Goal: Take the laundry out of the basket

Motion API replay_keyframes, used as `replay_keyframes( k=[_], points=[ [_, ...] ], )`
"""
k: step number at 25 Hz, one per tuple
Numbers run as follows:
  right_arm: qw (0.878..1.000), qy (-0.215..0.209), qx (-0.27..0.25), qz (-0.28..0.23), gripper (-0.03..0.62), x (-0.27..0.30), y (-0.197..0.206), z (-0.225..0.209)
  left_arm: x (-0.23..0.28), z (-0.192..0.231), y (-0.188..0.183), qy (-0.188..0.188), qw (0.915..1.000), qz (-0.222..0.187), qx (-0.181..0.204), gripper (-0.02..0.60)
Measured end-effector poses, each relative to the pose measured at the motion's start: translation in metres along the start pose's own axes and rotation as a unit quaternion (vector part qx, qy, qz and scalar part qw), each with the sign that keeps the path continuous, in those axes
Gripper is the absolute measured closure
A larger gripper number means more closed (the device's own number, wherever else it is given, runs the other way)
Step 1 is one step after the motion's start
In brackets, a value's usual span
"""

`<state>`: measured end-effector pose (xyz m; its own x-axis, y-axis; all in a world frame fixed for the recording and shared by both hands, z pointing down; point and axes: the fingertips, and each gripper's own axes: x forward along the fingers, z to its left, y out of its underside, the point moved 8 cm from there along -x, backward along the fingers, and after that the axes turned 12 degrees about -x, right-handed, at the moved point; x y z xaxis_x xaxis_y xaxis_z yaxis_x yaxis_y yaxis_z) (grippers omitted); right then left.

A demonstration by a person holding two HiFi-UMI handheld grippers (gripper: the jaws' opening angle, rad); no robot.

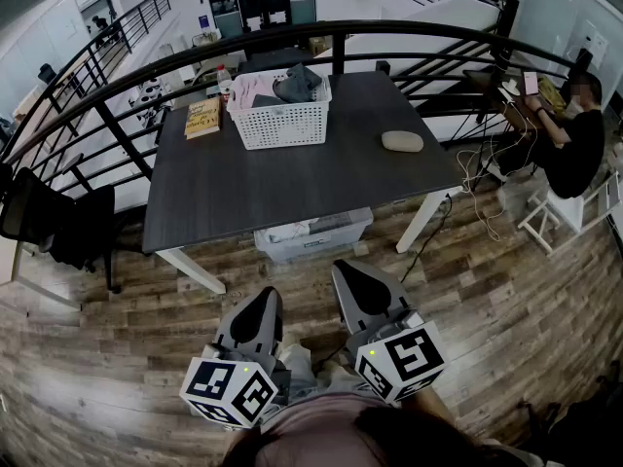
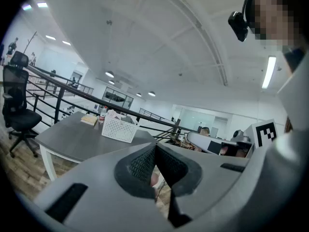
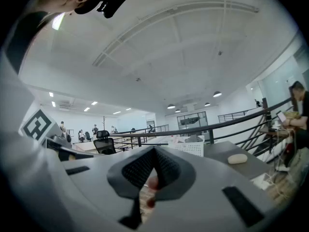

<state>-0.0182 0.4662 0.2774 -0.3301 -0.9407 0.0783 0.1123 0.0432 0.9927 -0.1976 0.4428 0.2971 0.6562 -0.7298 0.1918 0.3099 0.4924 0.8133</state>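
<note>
A white perforated laundry basket (image 1: 280, 115) stands at the far side of a dark grey table (image 1: 292, 178), with pink and grey laundry (image 1: 284, 86) heaped in it. The basket (image 2: 118, 128) also shows small in the left gripper view and the basket (image 3: 189, 148) in the right gripper view. Both grippers hang close to my body, well short of the table. My left gripper (image 1: 261, 311) is shut with nothing in it. My right gripper (image 1: 352, 282) is shut and empty too.
A yellow book (image 1: 202, 117) and a bottle (image 1: 224, 78) lie left of the basket; a beige oval object (image 1: 402, 141) lies to its right. A clear storage bin (image 1: 311, 233) sits under the table. A black railing (image 1: 292, 42) curves behind, an office chair (image 1: 49, 227) stands left, a seated person (image 1: 574, 134) right.
</note>
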Motion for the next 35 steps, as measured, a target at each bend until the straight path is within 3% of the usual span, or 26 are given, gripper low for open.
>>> replay_keyframes(
  k=[7, 16, 28, 35],
  points=[
    [1.000, 0.006, -0.004, -0.003, 0.579, 0.021, 0.010, -0.032, 0.043, 0.006, -0.006, -0.004, 0.9999, 0.011, 0.003, 0.592],
    [1.000, 0.012, -0.001, -0.003, 0.579, 0.076, 0.013, -0.070, 0.114, 0.031, -0.030, 0.019, 0.9995, 0.026, 0.005, 0.592],
    [0.999, 0.043, -0.029, -0.002, 0.579, 0.186, -0.005, -0.104, 0.195, 0.089, -0.101, 0.046, 0.9983, 0.035, 0.002, 0.592],
    [0.999, 0.042, -0.009, 0.001, 0.579, 0.237, -0.006, -0.109, 0.224, 0.124, -0.124, 0.063, 0.9972, 0.040, -0.005, 0.592]
  ],
)
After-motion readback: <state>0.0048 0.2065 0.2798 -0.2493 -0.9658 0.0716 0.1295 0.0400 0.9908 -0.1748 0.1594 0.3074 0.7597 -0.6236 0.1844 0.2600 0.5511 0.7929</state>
